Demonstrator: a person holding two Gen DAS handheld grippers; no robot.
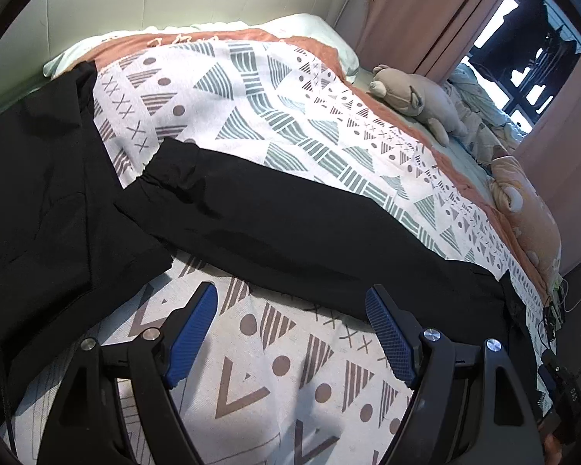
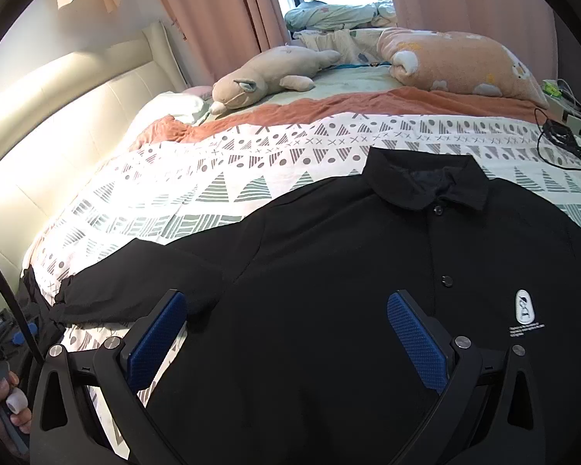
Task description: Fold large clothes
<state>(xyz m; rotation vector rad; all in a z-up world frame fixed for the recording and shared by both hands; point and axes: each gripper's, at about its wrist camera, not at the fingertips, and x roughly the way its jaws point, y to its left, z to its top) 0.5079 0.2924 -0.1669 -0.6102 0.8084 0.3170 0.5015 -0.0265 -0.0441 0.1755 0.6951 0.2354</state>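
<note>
Right wrist view: black shirt (image 2: 329, 271) lies flat, collar (image 2: 426, 182) pointing away; right gripper (image 2: 286, 333) and left gripper (image 1: 290, 329) gape wide, empty.

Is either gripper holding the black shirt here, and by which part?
Nothing is held. Left gripper and right gripper are both open above the black shirt.

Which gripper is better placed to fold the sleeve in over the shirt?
Probably the left gripper: it is open, with the sleeve stretched across just beyond its fingertips. The right gripper, also open, hovers over the shirt body, farther from the cuff.
</note>
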